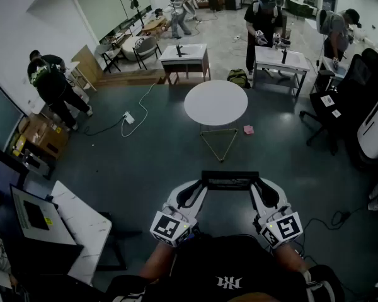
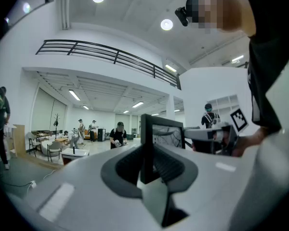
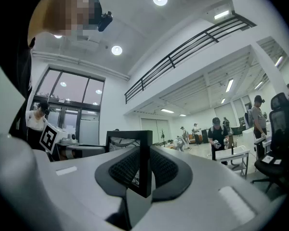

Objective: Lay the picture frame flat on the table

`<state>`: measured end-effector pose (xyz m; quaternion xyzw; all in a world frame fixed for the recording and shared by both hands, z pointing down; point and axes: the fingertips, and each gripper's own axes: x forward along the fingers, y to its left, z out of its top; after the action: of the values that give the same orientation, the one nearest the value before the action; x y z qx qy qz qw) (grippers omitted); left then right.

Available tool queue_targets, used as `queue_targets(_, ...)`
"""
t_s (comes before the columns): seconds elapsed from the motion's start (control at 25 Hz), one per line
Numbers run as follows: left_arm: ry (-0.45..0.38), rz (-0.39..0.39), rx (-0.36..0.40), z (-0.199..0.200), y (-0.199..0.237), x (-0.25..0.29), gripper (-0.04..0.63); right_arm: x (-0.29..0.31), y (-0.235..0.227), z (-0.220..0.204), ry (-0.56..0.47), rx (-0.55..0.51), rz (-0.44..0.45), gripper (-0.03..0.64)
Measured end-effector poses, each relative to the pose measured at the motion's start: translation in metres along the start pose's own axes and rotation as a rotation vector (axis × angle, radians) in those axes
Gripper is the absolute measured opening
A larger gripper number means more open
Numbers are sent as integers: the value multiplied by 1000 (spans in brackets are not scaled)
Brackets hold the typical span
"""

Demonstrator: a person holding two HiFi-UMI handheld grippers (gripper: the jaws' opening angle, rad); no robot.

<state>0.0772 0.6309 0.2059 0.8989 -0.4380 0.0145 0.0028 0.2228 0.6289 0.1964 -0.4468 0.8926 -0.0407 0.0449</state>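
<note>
A round white table stood on the dark grey floor. On the floor, a pink scrap lay at the table's four o'clock and a white power strip at nine.

**Smooth, Dull and Bumpy**

The round table has a smooth white top and thin metal legs. The floor around the table is dark and dull. Far behind the table, the floor is pale and shiny. In front of the table, the picture frame has a black, dull edge, and the sheet inside it looks smooth. The left gripper and right gripper are smooth white plastic. Their dark pads look rough and bumpy.
</note>
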Motion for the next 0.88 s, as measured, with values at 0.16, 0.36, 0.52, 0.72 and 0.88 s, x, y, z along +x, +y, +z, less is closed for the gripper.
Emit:
queue_targets(0.16, 12, 16, 7, 6, 41, -11, 63, 26, 25, -22, 17, 8, 33, 55)
queue_targets(0.36, -11, -48, 23, 12, 52, -47, 61, 30, 62, 1, -12, -10, -7, 55)
queue_targets(0.52, -38, -87, 1, 15, 58, -54, 61, 28, 77, 3, -19, -39, -55, 55)
queue_targets(0.72, -24, -128, 10, 4, 70, -67, 61, 34, 94, -16, 13, -18, -85, 55)
queue_targets(0.88, -31, -165, -22, -7, 72, -72, 61, 34, 102, -23, 42, -21, -115, 55)
